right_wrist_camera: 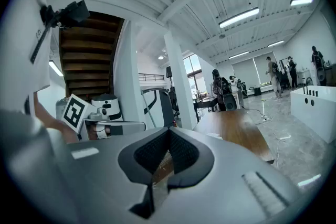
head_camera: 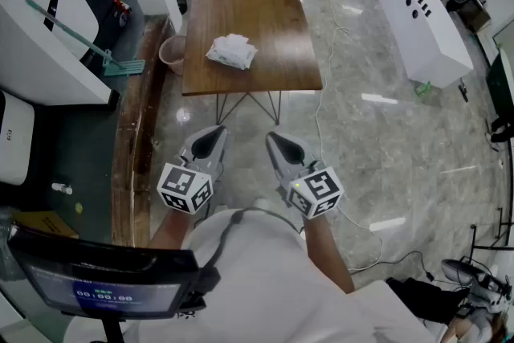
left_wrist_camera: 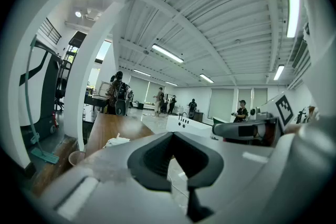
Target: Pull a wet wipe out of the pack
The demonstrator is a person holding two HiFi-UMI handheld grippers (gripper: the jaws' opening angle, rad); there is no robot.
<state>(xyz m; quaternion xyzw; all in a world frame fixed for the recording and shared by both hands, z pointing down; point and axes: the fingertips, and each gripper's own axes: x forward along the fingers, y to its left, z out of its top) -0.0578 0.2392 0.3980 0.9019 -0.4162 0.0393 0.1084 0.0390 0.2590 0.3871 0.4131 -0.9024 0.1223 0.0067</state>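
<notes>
The white wet wipe pack (head_camera: 231,52) lies flat near the front of a brown wooden table (head_camera: 273,12). Both grippers hang well short of the table, close to the person's body, above the floor. My left gripper (head_camera: 211,139) and right gripper (head_camera: 283,144) point toward the table, each with its jaws together and nothing held. In the left gripper view the shut jaws (left_wrist_camera: 173,135) fill the lower frame, with the pack (left_wrist_camera: 116,141) small beyond them on the table (left_wrist_camera: 107,126). The right gripper view shows its shut jaws (right_wrist_camera: 169,131) and the table (right_wrist_camera: 236,123) ahead to the right.
A pink bucket (head_camera: 171,54) stands by the table's left side. A long wooden step (head_camera: 132,140) runs along the floor at left, with a mop (head_camera: 80,44) beyond. A white cabinet (head_camera: 424,20) lies at the right. Cables (head_camera: 329,76) trail across the glossy floor.
</notes>
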